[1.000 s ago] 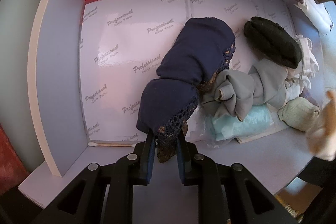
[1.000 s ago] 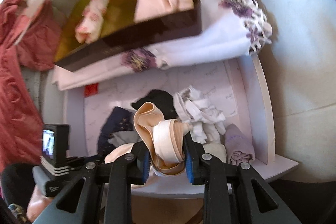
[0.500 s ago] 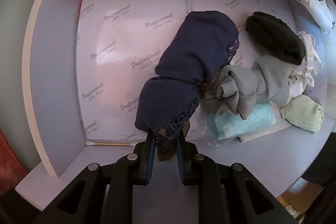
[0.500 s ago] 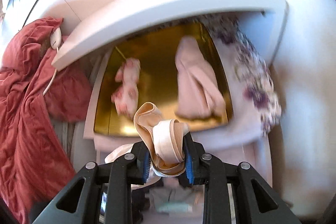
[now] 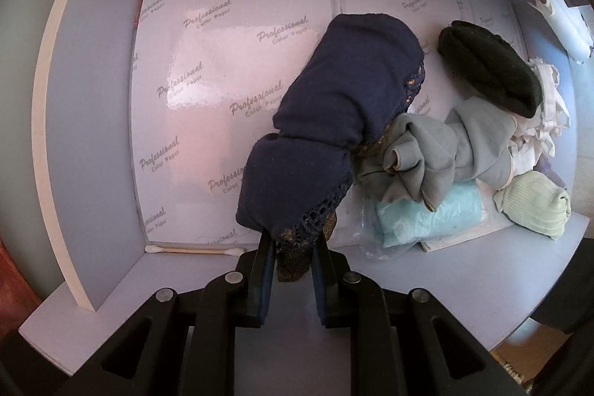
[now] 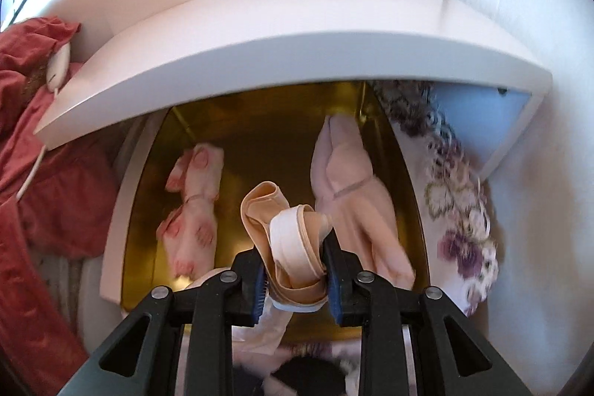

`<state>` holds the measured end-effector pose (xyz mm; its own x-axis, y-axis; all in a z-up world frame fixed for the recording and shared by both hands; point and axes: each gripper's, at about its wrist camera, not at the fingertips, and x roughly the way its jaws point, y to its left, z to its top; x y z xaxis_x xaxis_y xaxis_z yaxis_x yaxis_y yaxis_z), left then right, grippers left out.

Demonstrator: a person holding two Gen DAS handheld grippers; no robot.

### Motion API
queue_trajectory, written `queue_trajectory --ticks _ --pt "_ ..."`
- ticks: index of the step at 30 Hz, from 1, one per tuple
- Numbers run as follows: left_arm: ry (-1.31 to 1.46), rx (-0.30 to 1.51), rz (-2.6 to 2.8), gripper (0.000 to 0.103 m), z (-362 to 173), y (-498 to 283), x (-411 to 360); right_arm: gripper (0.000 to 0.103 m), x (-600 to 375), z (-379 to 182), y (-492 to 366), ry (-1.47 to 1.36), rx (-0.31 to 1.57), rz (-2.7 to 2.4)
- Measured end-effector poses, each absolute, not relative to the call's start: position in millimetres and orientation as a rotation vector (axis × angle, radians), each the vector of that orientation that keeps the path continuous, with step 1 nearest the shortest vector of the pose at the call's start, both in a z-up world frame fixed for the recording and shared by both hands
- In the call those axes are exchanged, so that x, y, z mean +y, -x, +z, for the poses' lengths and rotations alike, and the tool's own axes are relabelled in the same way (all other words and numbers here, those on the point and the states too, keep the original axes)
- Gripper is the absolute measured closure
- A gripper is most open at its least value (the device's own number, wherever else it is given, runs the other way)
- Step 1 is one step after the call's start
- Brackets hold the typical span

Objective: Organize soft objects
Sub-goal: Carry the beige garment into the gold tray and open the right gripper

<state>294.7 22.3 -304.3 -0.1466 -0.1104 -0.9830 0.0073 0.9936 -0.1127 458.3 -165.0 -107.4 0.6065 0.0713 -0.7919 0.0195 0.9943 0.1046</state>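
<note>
While the left claw (image 5: 293,255) clamps the navy lace garment (image 5: 334,121) beside the grey cloth (image 5: 441,151), the right claw (image 6: 297,279) grips peach underwear (image 6: 286,229) above the gold box (image 6: 267,136).

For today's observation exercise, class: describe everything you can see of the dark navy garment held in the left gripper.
The navy garment is a soft, matte knit, rolled into a plump bundle pinched at its middle into two lobes. Dark lace with tan flecks edges its right side and lower end. The left gripper is shut on that lacy lower end, and the bundle extends away from it over the glossy printed paper sheets lining the shelf. Its right side touches the crumpled grey cloth.
</note>
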Motion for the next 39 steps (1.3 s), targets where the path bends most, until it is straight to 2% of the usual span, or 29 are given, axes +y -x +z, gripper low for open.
queue_trajectory --ticks 5,8,10,14,20,25,28,39 --pt "0.078 1.717 -0.104 0.086 -308 -293 24 0.074 -146 -112 -481 -0.022 0.904 0.048" --pt "0.080 1.719 -0.104 0.086 -310 -293 25 0.067 -140 -124 -492 0.013 0.926 0.055" --pt "0.083 1.721 -0.104 0.086 -310 -294 26 0.056 -140 -131 -496 0.010 0.936 0.054" --pt "0.080 1.725 -0.102 0.086 -313 -294 26 0.053 -147 -133 -492 -0.011 0.935 0.065" --pt "0.084 1.724 -0.098 0.085 -314 -295 26 0.054 -140 -149 -481 -0.015 1.011 0.152" --pt "0.085 1.724 -0.097 0.085 -314 -295 26 0.070 -120 -174 -476 0.023 1.090 0.208" --pt "0.084 1.723 -0.097 0.086 -314 -295 26 0.075 -117 -179 -480 0.038 1.080 0.163" --pt "0.081 1.722 -0.093 0.086 -311 -295 25 0.072 -133 -165 -481 0.050 1.049 0.098"
